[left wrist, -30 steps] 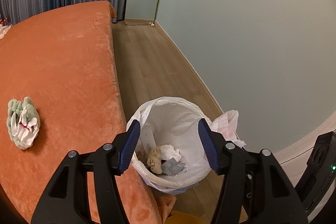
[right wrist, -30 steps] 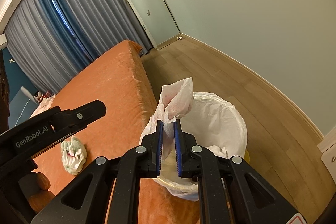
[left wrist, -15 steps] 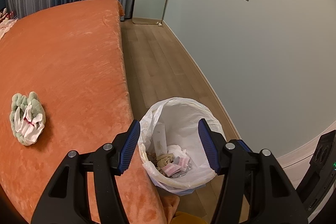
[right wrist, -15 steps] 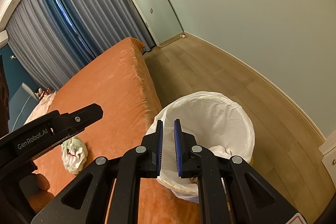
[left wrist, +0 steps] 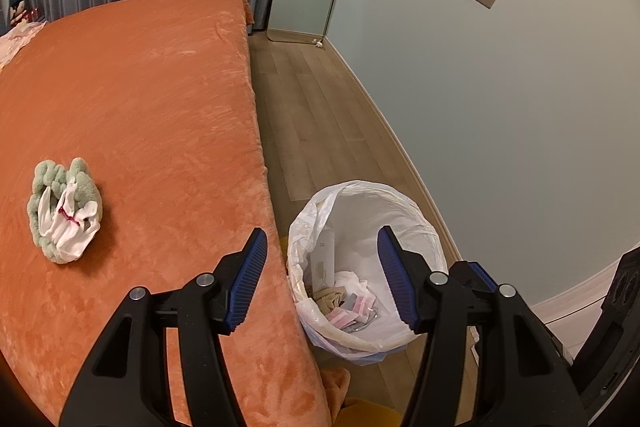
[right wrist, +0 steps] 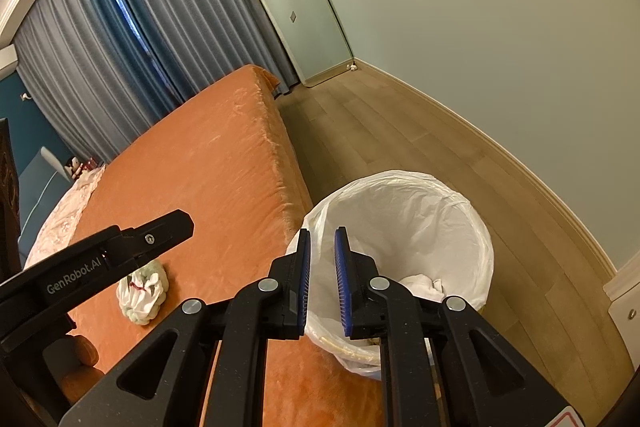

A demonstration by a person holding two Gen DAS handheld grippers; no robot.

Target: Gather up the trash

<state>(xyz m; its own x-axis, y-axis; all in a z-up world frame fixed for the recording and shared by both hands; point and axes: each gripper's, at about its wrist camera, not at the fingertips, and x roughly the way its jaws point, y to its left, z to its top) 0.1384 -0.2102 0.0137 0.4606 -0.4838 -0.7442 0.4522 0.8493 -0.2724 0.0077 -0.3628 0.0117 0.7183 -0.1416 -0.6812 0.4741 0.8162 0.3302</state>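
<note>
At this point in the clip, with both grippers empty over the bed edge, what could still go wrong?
The green and white bundle lies well in from the edge of the bed, away from the bin; carried over the gap, it could drop onto the floor. The liner sags loosely on the bed side, so a passing left gripper might snag it. The right gripper, jaws just opening, is empty.
</note>
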